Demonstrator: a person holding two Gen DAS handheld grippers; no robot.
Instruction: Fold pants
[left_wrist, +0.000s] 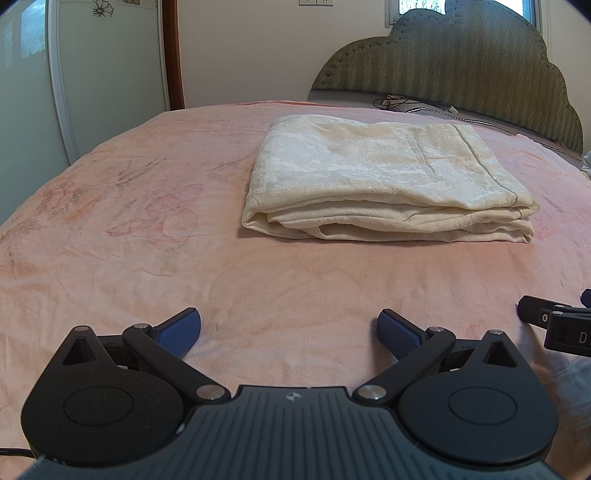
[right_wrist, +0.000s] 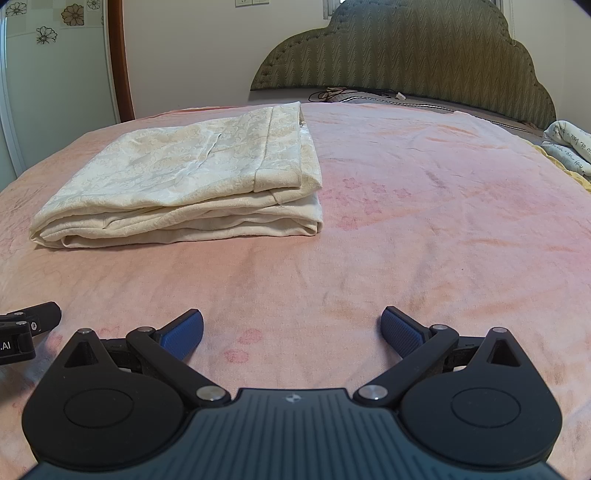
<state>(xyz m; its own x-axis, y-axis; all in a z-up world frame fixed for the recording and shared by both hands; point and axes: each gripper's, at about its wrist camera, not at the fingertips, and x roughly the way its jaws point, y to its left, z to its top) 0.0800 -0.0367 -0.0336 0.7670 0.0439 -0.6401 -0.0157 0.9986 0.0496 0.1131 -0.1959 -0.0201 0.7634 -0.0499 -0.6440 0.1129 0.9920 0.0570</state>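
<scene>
The cream patterned pants (left_wrist: 384, 177) lie folded in a flat rectangular stack on the pink bed cover (left_wrist: 147, 258). In the right wrist view the pants (right_wrist: 192, 173) sit at the left, on the cover (right_wrist: 424, 221). My left gripper (left_wrist: 289, 334) is open and empty, low over the cover, well in front of the pants. My right gripper (right_wrist: 291, 334) is open and empty too, beside the left one. The right gripper's edge shows at the right of the left wrist view (left_wrist: 554, 325); the left gripper's edge shows at the left of the right wrist view (right_wrist: 26, 328).
A green padded headboard (left_wrist: 461, 62) stands at the far end of the bed, with cables (right_wrist: 343, 94) lying at its foot. A white wardrobe door (left_wrist: 33, 85) stands at the left. A printed quilt (right_wrist: 570, 147) lies at the bed's far right edge.
</scene>
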